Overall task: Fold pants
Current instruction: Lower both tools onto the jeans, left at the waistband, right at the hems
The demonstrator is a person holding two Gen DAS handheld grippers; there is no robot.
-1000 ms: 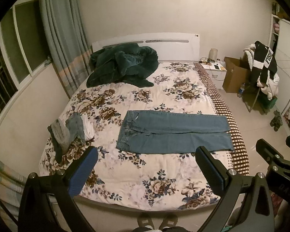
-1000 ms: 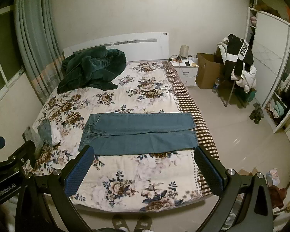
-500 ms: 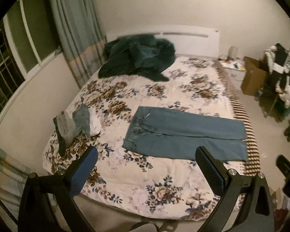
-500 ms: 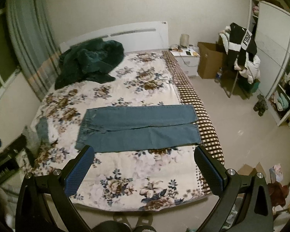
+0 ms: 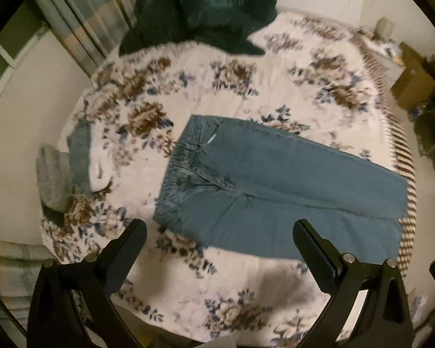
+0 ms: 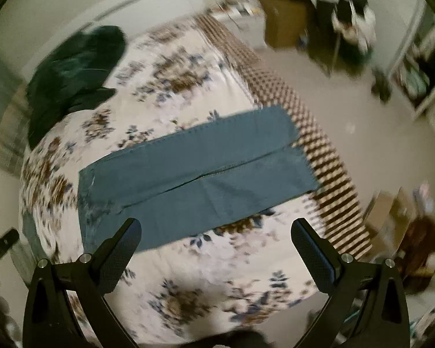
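Nearest to the lens, the left hand-held gripper [image 5: 219, 229]: fingers spread wide, nothing between them. Same for the right hand-held gripper [image 6: 216, 226], fully open and empty. Compared with one second ago, both brought forward and tipped down toward the bed [image 5: 261, 284]; both views smeared by this motion.

Just beyond the fingertips, the pants [image 5: 275, 185], now filling much more of each view than before. Not moved since the earlier pictures: flat on the flowered cover, two legs side by side, waistband toward the person's left, hems at the checked border on the right. In the left wrist view, aimed at the waist end, the near waist corner just past the left finger. In the right wrist view, aimed at the pants [image 6: 194, 174] along the legs toward the hems.

Judged as the approach only: no fold begun, no cloth touched. Probably a grasp of the near edge next, one end for each side.

Farther left, a small pile of clothes [image 5: 63, 171], apart from the pants. At the head of the bed, a dark green blanket [image 5: 206, 8], well apart.
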